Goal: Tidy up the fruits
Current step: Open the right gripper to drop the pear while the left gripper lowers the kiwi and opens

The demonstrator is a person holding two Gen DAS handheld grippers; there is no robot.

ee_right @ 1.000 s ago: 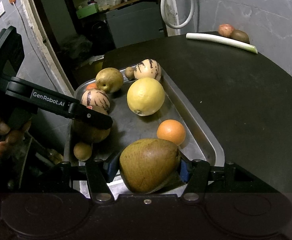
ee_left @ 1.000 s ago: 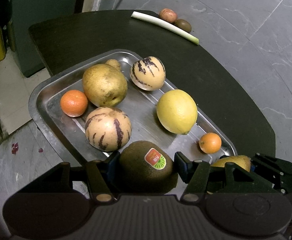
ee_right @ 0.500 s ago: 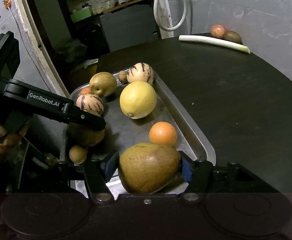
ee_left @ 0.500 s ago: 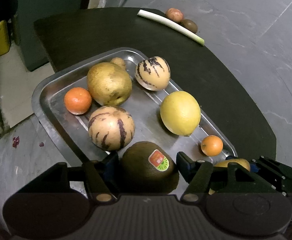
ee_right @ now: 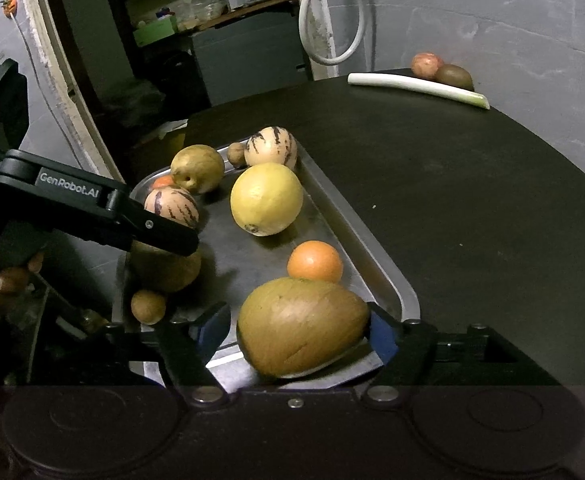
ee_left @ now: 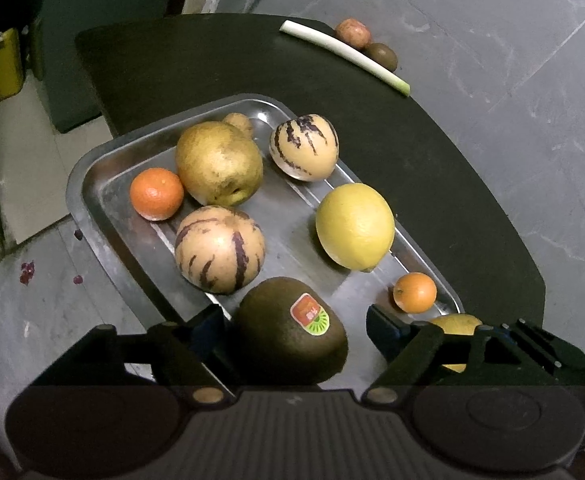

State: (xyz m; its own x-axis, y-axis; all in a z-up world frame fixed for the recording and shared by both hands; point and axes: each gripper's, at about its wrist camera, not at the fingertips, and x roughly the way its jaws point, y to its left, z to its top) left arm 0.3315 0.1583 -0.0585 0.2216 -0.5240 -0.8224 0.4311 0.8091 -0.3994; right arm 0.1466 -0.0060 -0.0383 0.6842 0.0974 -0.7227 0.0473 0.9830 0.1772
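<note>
My left gripper (ee_left: 294, 326) has just been opening: its jaws stand apart around the kiwi (ee_left: 292, 330), clear gaps on both sides, the fruit resting at the near end of the steel tray (ee_left: 92, 188), long axis running across the jaws. My right gripper (ee_right: 296, 330) has likewise been opening around the mango (ee_right: 302, 326); its right pad looks close or touching, left clear. Both fruits lie dead ahead, so I judge 2 straight withdrawals suffice.
</note>
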